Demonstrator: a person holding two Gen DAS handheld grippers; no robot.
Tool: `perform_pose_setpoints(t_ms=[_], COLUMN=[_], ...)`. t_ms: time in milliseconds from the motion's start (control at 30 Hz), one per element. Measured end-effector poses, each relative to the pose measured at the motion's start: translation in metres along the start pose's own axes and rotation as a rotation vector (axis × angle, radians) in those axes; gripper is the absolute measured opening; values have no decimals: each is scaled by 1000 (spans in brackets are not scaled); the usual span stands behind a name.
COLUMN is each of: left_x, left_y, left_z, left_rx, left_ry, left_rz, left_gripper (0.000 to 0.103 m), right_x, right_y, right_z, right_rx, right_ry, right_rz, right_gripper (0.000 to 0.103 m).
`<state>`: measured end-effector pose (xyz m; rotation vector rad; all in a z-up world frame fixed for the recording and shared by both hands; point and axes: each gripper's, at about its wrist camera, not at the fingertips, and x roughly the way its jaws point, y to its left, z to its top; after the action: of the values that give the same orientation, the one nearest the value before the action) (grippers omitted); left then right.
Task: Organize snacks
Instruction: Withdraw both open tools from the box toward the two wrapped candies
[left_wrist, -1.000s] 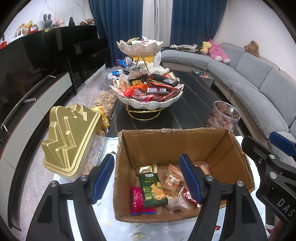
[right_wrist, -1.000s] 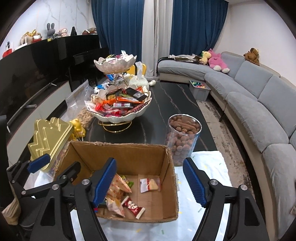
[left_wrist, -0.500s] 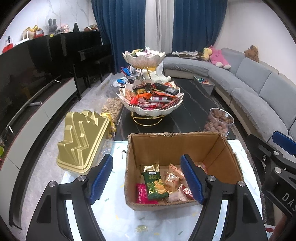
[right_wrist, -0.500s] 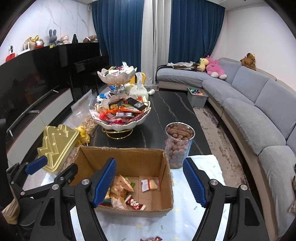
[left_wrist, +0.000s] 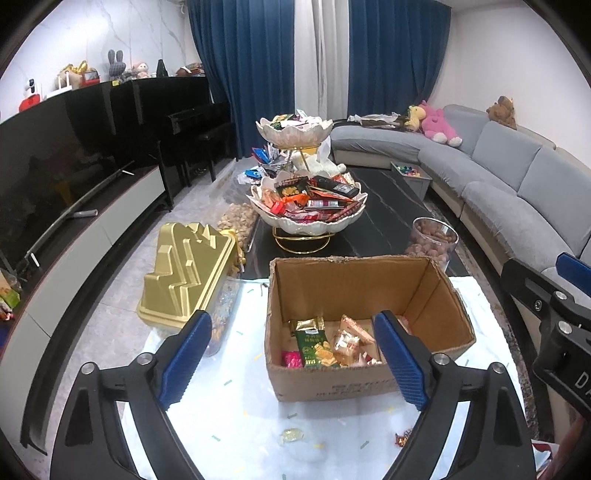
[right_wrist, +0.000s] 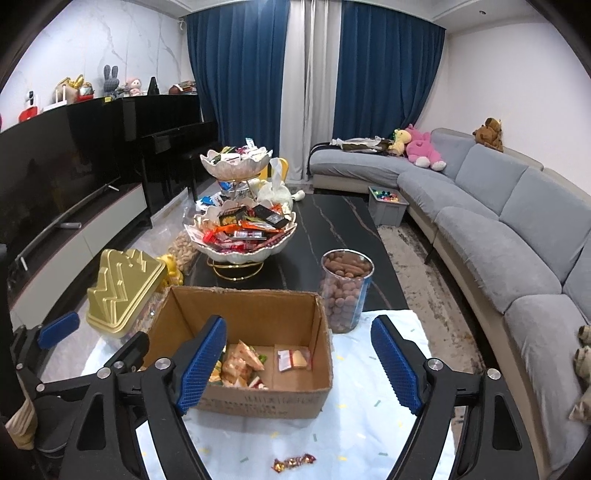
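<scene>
An open cardboard box (left_wrist: 369, 284) (right_wrist: 258, 302) stands on the white cloth and holds several snack packets (left_wrist: 317, 345) (right_wrist: 240, 363). My left gripper (left_wrist: 291, 360) is open and empty, held back above the box's near side. My right gripper (right_wrist: 299, 363) is open and empty, over the box's right part. A two-tier shell bowl (left_wrist: 308, 221) (right_wrist: 243, 253) full of snacks stands beyond the box. A gold wrapped candy (left_wrist: 291, 435) and a red wrapped candy (right_wrist: 293, 461) lie loose on the cloth in front of the box.
A gold ridged lid (left_wrist: 188, 273) (right_wrist: 123, 291) sits left of the box. A clear jar of brown nuts (right_wrist: 345, 290) (left_wrist: 432, 242) stands at the box's right far corner. A bag of peanuts (left_wrist: 238, 223) lies by the bowl. A grey sofa (right_wrist: 498, 236) runs along the right.
Both grippers have pulled back and up from the box, so it looks smaller and the loose candies on the cloth have come into view. Both stay open.
</scene>
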<state>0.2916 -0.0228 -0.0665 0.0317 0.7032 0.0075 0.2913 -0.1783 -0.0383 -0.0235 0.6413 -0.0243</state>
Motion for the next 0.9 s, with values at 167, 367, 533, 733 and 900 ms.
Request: perform_pose_setpoints(t_ms=[167,367,533,733,900], left_x=[-8,-12,-17,-18,-14], left_y=[0,2,0,-2,-2], left_z=[-14,-29,-42,-59,-76], left_rx=[7,4,19,31,32], left_ry=[-4,-10,-19,-28,-28], left_rz=[4,-2,-1,0,0], left_gripper=[92,94,94,94,94], right_x=[-9,-17,-21,-24,-27], right_y=[-3,-5,-5,-2,3], right_z=[-13,-31,-45,-63,-81], right_rx=[6,-1,-5,-11,-27], right_ry=[-13,-13,-13,-22,-42], right_rz=[-11,-10,-8,0,2], right_gripper=[82,82,82,82,82])
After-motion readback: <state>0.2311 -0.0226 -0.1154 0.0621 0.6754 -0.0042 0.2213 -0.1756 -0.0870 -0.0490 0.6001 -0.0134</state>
